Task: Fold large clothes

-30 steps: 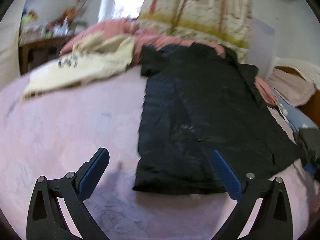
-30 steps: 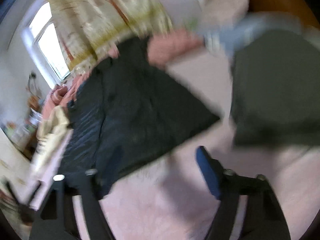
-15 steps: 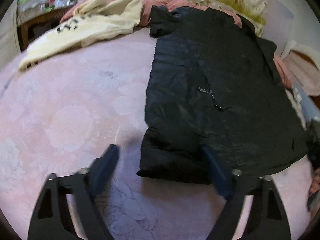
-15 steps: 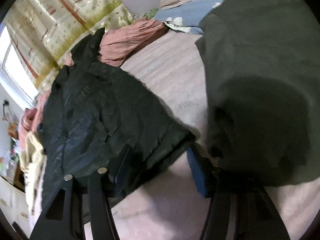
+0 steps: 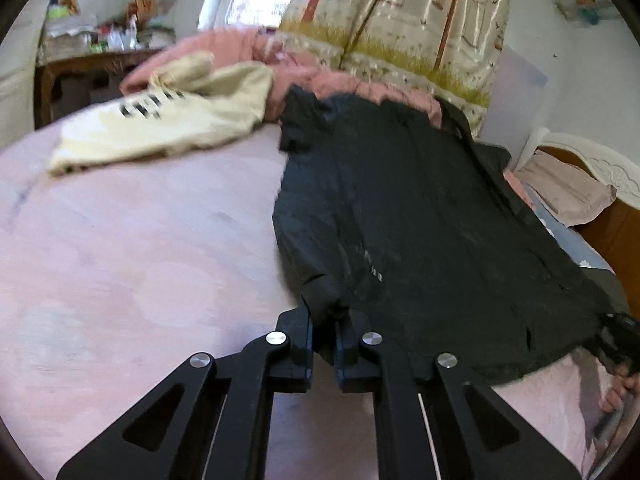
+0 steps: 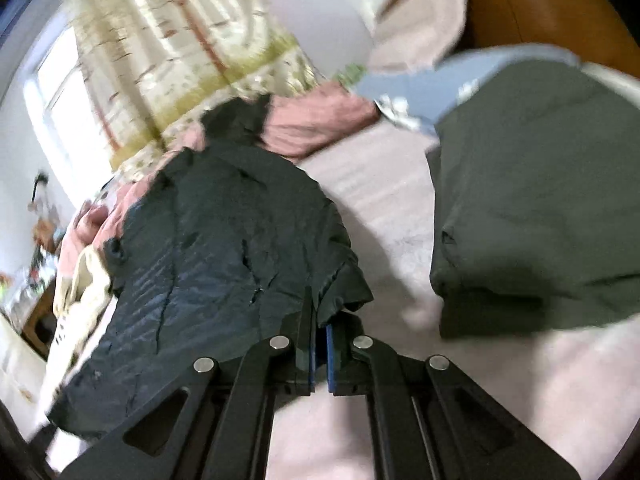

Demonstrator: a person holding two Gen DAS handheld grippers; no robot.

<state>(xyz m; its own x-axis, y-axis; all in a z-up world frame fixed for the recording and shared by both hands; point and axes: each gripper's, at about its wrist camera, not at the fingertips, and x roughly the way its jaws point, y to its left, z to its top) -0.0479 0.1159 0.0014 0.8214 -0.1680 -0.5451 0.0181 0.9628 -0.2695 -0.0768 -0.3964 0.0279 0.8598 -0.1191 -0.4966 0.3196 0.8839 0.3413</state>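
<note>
Now black jacket (image 5: 420,208) between hand-held gripper (image 5: 325,322) jaws

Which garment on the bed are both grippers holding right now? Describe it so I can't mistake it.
On the pink bed cover, look in front of the tree-print curtain. The black jacket lies spread there, its near hem pinched by the left gripper and the right gripper. It is shiny black, unlike the cream top and the matte grey-green garment.

black jacket (image 5: 420,216), flat on pink bed, near corners lifted

Both wrist views look closely down across one black jacket (image 5: 420,220).
</note>
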